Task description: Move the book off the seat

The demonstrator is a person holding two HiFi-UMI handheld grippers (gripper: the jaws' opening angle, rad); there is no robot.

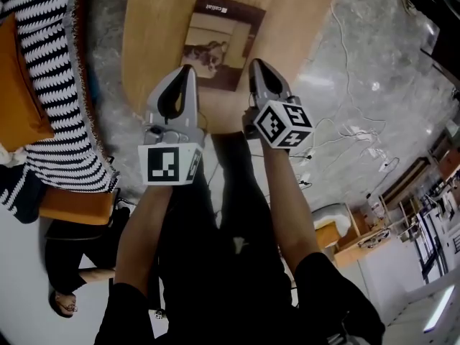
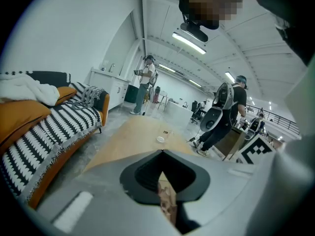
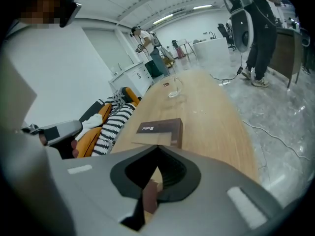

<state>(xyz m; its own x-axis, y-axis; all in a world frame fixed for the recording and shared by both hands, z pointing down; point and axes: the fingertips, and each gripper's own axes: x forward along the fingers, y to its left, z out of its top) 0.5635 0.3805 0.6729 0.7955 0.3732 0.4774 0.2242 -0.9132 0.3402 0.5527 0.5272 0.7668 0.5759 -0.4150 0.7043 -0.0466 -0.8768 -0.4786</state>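
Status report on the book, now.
Both shut: left claw, right claw, tips at near edge of book. It lies flat on wooden table, beside striped sofa. Small clear object far down table, apart.

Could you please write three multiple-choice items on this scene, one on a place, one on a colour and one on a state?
1. Where does the book lie?
A. in a box
B. on the table
C. on a shelf

2. What colours is the blanket at the left?
A. black and white
B. red and blue
C. plain green

3. How do the jaws of the right claw stand?
A. wide apart
B. together
C. round a cup

Answers:
1 B: the head view shows the book flat on the wooden top.
2 A: the blanket shows black and white stripes.
3 B: in the right gripper view the tips meet.
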